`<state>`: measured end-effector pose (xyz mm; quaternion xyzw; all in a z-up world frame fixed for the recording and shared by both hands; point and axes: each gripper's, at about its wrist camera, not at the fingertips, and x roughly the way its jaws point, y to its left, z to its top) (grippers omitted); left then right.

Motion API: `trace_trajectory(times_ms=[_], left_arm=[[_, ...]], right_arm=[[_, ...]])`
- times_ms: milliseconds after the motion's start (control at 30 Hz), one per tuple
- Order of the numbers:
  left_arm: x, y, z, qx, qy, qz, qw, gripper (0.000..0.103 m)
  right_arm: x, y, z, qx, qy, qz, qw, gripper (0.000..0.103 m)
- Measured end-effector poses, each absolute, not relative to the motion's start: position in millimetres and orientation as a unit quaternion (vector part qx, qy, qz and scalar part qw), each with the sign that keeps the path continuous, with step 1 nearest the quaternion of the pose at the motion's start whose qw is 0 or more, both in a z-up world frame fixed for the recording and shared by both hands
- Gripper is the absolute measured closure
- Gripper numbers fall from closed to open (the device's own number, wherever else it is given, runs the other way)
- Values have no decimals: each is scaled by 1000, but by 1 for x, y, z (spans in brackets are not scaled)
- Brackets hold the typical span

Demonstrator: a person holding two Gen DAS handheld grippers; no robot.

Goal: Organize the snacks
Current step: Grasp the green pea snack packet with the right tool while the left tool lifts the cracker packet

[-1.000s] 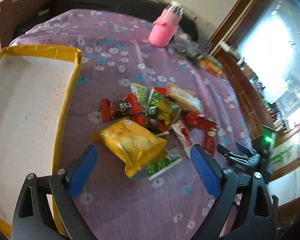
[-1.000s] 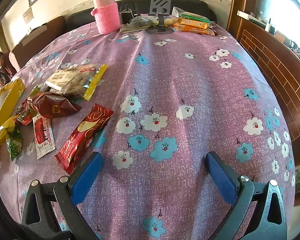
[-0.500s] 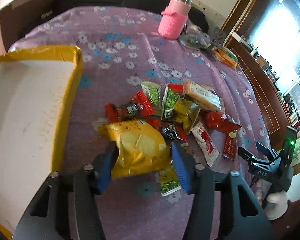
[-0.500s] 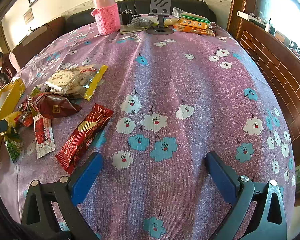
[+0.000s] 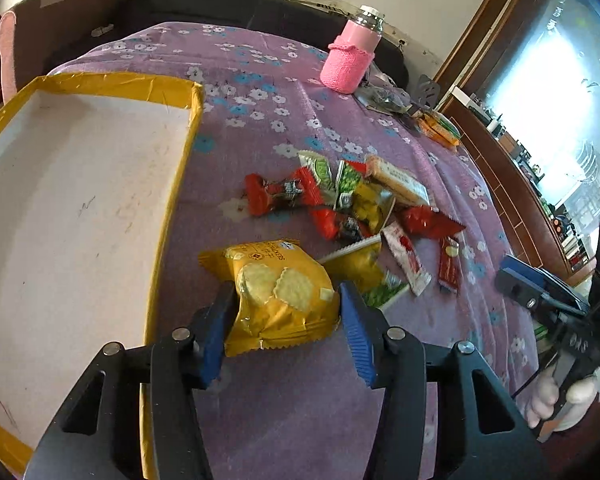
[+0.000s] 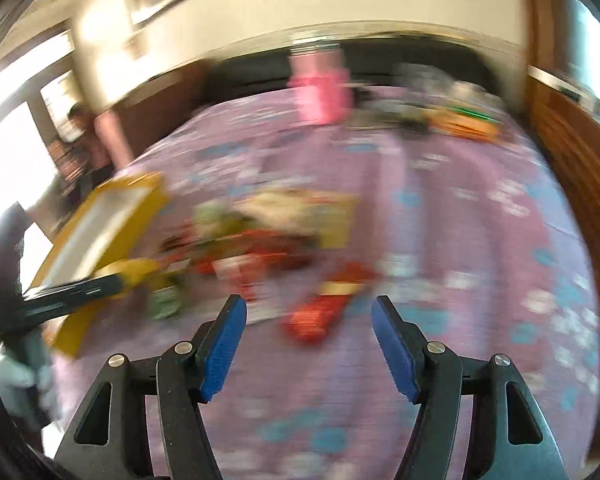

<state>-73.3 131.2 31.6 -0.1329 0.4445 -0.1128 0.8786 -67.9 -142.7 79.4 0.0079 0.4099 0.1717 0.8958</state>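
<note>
The left gripper (image 5: 286,312) is clamped on a yellow bag (image 5: 280,296) of crackers, one blue ridged pad pressing each side. The bag is puffy, glossy foil with crimped ends, and its long axis runs across the gripper, from pad to pad. It seems lifted off the purple flowered cloth of the counter (image 5: 300,420), though how far cannot be told.

Immediately to the left of this gripper lies the box (image 5: 180,184), a shallow cardboard tray with yellow taped walls and a bare white floor. Its near wall runs alongside the gripper's left finger. Likely the next move is a short carry leftward over that wall, so the left gripper is the one placed for it.

Ahead and slightly right of the left gripper sits the pile (image 5: 352,208) of small snack packets, red, green and yellow, flat and crinkly, overlapping one another. Farther ahead stands a pink bottle (image 5: 352,56) in a knitted sleeve.

The right gripper (image 6: 308,332) has its fingers apart and holds nothing. Its view is badly blurred. A red packet (image 6: 320,312) lies just ahead between its fingers, with the pile beyond and the box far to its left.
</note>
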Motion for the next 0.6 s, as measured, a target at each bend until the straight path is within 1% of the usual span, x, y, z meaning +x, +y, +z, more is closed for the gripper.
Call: trace_trajectory(times_ms=[67, 200, 233, 300, 400, 433, 500, 600], left_arm=[[-78, 133, 32, -127, 443, -115, 880, 53], [-83, 135, 32, -118, 438, -127, 882, 53], [-85, 135, 31, -114, 437, -124, 884, 52], [-86, 132, 30, -101, 434, -128, 886, 52], [-86, 128, 29, -86, 430, -134, 888, 52], [-86, 127, 28, -83, 429, -137, 889, 52], [-85, 126, 29, -85, 428, -143, 888, 52], [-83, 123, 29, -83, 429, -152, 887, 51]], right_arm=[[-67, -107, 74, -8, 415, 218, 883, 38], [-54, -42, 59, -39, 419, 256, 870, 39], [-51, -32, 55, -43, 423, 258, 868, 39], [-41, -13, 45, -51, 430, 256, 864, 44], [-31, -6, 30, -54, 447, 246, 858, 47], [-27, -4, 24, -50, 453, 245, 856, 66], [-26, -10, 20, -19, 464, 257, 848, 65], [-33, -21, 23, -10, 458, 255, 852, 66]])
